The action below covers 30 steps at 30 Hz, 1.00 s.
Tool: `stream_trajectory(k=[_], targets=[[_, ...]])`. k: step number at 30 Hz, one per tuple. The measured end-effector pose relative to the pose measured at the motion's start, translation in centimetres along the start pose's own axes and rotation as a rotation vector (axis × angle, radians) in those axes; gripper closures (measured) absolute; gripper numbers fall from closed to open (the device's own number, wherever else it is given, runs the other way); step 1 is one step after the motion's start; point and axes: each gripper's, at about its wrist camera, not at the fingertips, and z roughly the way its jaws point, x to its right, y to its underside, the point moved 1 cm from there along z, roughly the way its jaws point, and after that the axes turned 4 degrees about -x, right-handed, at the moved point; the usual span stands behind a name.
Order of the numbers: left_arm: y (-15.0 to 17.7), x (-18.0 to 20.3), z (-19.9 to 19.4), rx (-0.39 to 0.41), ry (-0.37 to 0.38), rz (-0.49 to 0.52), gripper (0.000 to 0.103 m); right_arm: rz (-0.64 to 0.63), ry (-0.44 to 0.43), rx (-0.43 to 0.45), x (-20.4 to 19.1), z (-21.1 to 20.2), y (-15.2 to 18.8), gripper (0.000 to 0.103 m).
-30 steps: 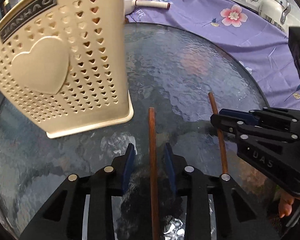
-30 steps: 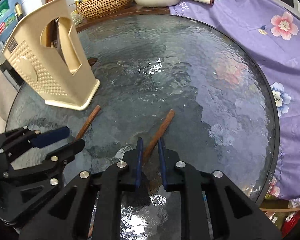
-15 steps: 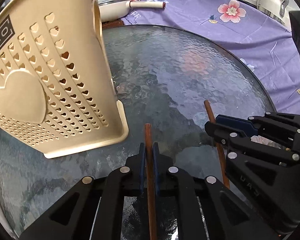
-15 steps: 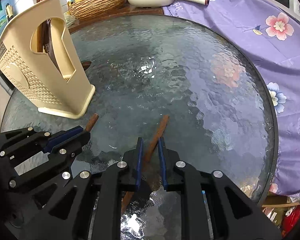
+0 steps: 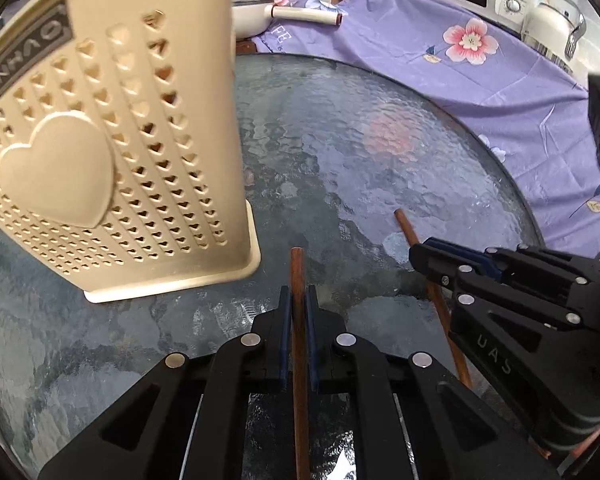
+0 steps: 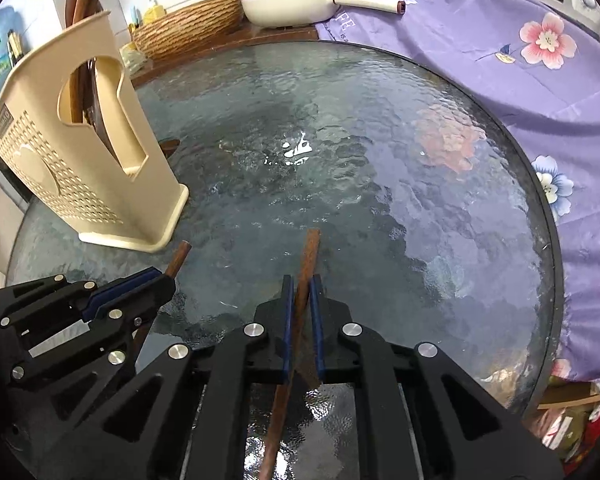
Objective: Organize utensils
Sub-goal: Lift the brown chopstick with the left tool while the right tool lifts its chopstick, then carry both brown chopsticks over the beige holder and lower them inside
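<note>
Two brown wooden chopsticks, one per gripper, both just in front of the cream utensil holder [image 5: 112,152] on the round textured-glass table [image 5: 360,152].

Left gripper [image 5: 299,300]: blue-padded fingers pressed together on the left chopstick [image 5: 298,276], blunt end poking out just past the fingertips and pointing at the table near the holder's front corner, close to but not touching its base lip. Right gripper [image 6: 301,292]: likewise pinched shut on the right chopstick [image 6: 310,252], shaft running slightly aslant between the pads, free end aimed away from the holder's side.

Seen from the right wrist: left gripper [image 6: 156,280] low beside the holder's base, its chopstick [image 6: 178,258] tip just short of the holder [image 6: 88,160]. Seen from the left wrist: right gripper [image 5: 424,252] further from the holder, its chopstick [image 5: 406,226] crossing beneath the fingers.

Whether either chopstick touches the glass: cannot tell.

Inside the holder, dark wooden utensils [image 6: 86,92] standing upright, handles above the rim. Beyond the holder, a woven basket [image 6: 188,28] and a white lidded pan [image 6: 292,6]; purple flowered cloth [image 6: 520,60] draped along the table's far edge.
</note>
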Motion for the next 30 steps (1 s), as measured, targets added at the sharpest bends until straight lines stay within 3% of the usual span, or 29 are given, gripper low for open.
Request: stream_trajectory(k=[11,19,30], targets=[[1.1,-1.7,-5.4,0.113,0.044,-0.062,0.096,0.039,-0.109,0.065,0.6,-2.3,-0.1,0.095],[1.9,-3.1,-10.3,0.21,0.082,-0.093,0.096,0.035,-0.221,0.169,0.0,-6.5,-0.5,0.095],[3.4,-4.8,-15.7,0.324,0.079,-0.116,0.096,-0.066,-0.322,0.309,-2.9,-12.4,0.0,0.095]])
